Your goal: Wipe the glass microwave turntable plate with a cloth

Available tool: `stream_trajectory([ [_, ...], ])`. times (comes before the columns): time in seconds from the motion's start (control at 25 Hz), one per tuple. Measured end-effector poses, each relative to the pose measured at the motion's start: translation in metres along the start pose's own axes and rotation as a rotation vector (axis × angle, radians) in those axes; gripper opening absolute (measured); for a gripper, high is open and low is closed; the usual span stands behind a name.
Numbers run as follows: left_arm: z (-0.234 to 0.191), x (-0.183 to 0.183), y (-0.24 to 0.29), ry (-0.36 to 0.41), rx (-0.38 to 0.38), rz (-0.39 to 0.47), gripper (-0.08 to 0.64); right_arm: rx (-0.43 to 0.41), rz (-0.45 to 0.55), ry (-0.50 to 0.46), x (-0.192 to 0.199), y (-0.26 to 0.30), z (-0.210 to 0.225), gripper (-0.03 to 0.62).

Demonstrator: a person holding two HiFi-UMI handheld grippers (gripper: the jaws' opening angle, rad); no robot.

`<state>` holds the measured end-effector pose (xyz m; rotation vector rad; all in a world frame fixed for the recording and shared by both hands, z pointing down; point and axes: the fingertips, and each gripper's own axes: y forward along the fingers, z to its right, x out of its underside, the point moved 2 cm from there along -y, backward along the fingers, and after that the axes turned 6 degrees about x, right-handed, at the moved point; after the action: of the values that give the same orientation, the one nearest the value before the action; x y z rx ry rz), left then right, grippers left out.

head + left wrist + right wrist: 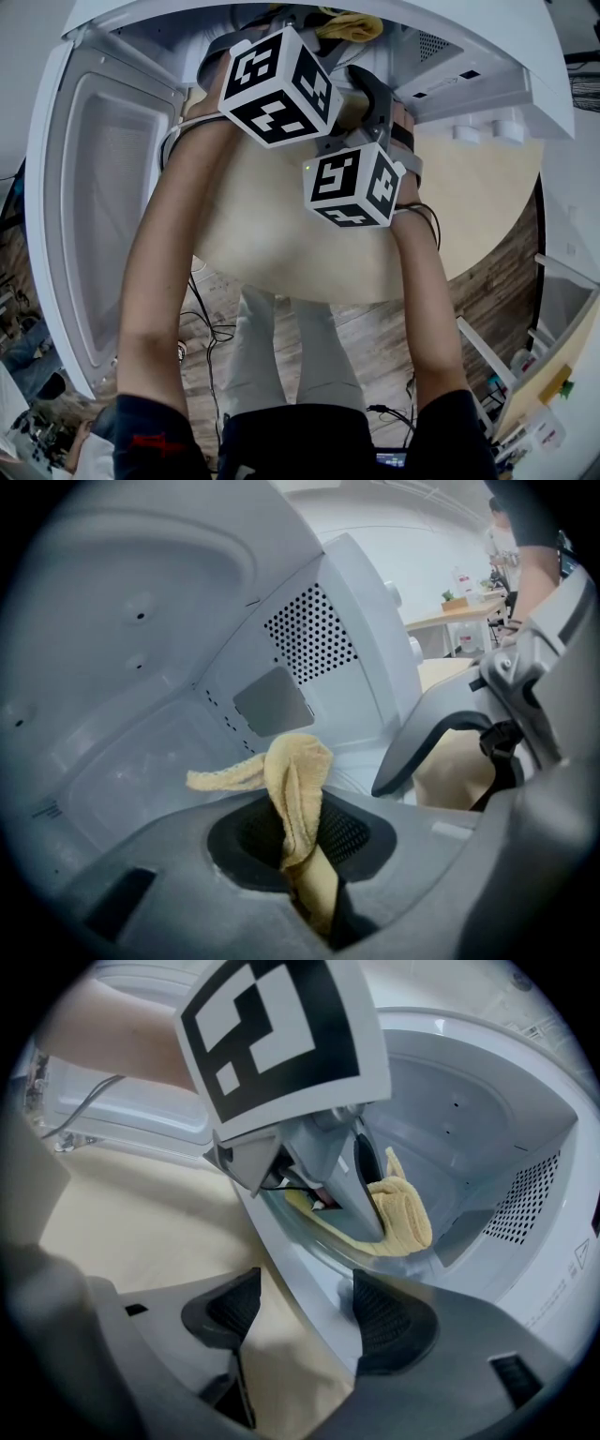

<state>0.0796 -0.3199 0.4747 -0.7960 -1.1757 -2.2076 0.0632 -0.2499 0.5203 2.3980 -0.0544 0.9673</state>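
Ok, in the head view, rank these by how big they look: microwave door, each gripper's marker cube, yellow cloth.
1. microwave door
2. left marker cube, which looks bigger than the other cube but may only be nearer the camera
3. right marker cube
4. cloth, of which only a scrap shows

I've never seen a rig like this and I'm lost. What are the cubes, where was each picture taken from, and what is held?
A person holds tongs in each hand; the patterned cubes are part of them. The head view looks down on both arms reaching into an open microwave on a beige table. Each other camera rides on one tool. The left tongs pinch a yellow cloth inside the oven. The right tongs are open and empty, by the glass plate.
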Motion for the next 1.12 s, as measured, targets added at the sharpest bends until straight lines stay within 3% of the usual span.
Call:
stream_trajectory([
  [1.12, -0.037, 0.045, -0.025, -0.093, -0.176, -0.091, 0.058, -0.003, 0.007, -0.012, 0.000, 0.000, 0.000, 0.273],
])
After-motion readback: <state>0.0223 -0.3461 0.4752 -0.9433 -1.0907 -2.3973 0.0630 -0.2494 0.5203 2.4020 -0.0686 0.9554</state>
